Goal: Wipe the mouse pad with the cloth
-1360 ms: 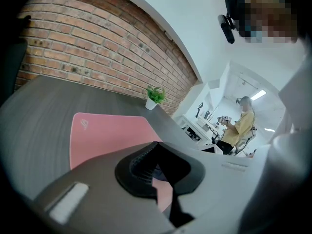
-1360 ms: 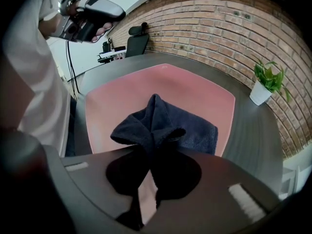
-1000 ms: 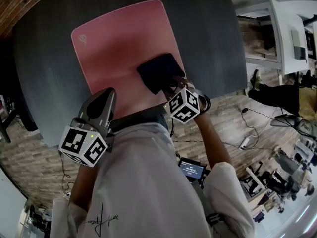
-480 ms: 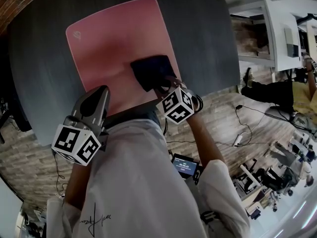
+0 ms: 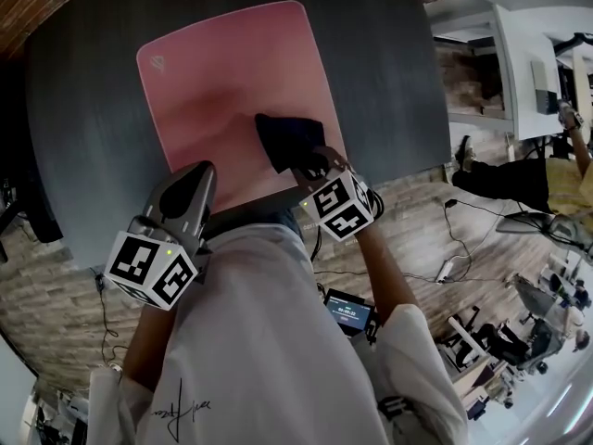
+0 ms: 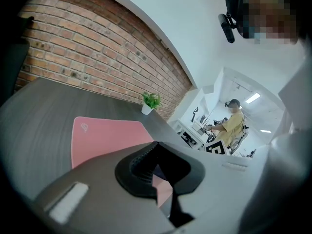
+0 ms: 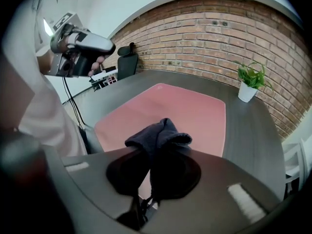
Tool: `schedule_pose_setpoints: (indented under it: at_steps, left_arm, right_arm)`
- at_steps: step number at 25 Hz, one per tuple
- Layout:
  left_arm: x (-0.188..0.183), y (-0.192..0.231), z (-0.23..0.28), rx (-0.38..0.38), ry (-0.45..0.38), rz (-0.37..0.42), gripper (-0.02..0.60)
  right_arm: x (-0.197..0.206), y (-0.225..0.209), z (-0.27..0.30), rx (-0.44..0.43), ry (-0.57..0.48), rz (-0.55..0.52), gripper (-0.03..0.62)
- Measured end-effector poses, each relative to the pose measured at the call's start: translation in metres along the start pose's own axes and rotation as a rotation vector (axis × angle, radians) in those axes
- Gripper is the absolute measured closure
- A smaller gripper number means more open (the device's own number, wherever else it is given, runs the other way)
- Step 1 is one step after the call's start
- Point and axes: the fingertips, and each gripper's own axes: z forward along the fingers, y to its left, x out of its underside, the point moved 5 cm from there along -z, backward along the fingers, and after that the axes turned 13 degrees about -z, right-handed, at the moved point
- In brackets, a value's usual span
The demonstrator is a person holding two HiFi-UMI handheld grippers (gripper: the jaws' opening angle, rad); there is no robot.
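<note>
The right claw (image 7: 148, 155) was clamped on the dark cloth (image 7: 158, 134), which bunched just ahead of it on the pink mouse pad (image 7: 180, 108). The left claw (image 6: 157, 174) was closed and empty, with the pad and grey tabletop (image 6: 44, 111) ahead.

Pink mouse pad (image 5: 232, 91); dark navy cloth (image 5: 289, 139); dark grey table (image 5: 389, 72).

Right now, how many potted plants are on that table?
1. The potted plant stands at the table's far corner by the brick wall; others could sit out of view.
</note>
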Motion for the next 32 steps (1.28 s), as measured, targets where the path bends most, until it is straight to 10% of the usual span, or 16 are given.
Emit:
schedule_pose_setpoints:
  at_steps: [32]
  left_arm:
    - [-0.011, 0.025, -0.099, 0.059, -0.192, -0.039, 0.566]
  right_arm:
    - [-0.135, 0.055, -0.084, 0.007, -0.502, 0.298, 0.568]
